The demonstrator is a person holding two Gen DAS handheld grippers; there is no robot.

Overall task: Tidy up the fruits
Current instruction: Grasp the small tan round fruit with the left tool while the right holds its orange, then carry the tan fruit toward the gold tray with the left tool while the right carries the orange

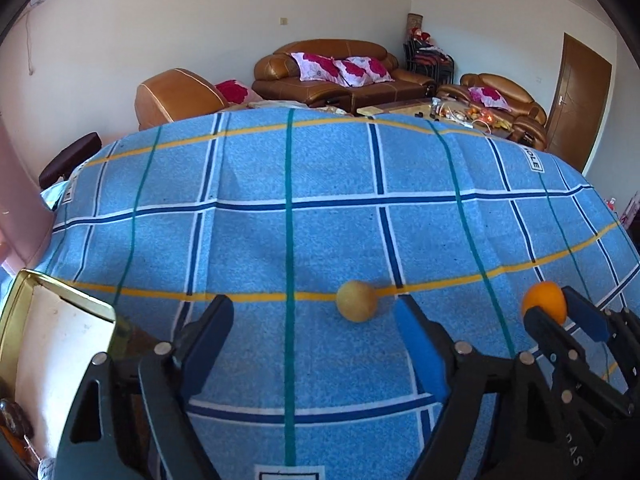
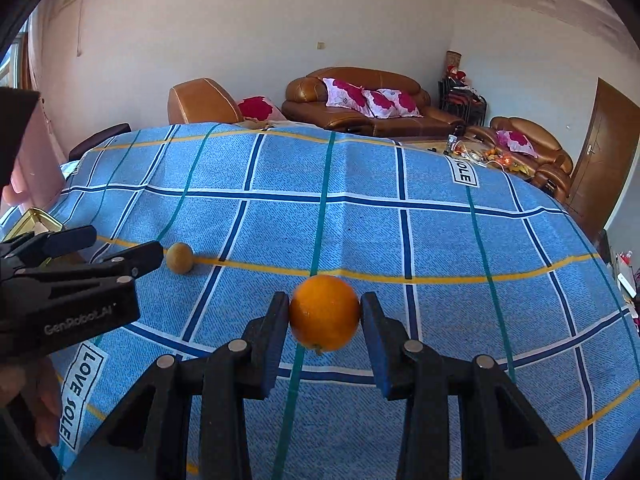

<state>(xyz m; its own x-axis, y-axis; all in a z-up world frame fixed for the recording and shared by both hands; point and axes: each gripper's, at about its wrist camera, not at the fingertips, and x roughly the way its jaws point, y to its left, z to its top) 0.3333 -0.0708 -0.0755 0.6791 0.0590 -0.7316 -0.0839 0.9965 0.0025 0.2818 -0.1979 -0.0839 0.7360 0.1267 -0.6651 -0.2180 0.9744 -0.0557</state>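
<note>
Gripping orange (image 2: 324,312), R tongs (image 2: 325,312) clenched; L tongs (image 1: 314,308) released nr pear (image 1: 357,301); only L view shows tin (image 1: 52,292).

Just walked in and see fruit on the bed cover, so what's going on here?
A person holding a gripper in each hand is sorting fruit on a blue checked cloth. The right gripper is shut on an orange. The left gripper is open and empty, close to a small yellowish fruit lying on the cloth. A gold tin sits at the left edge.
</note>
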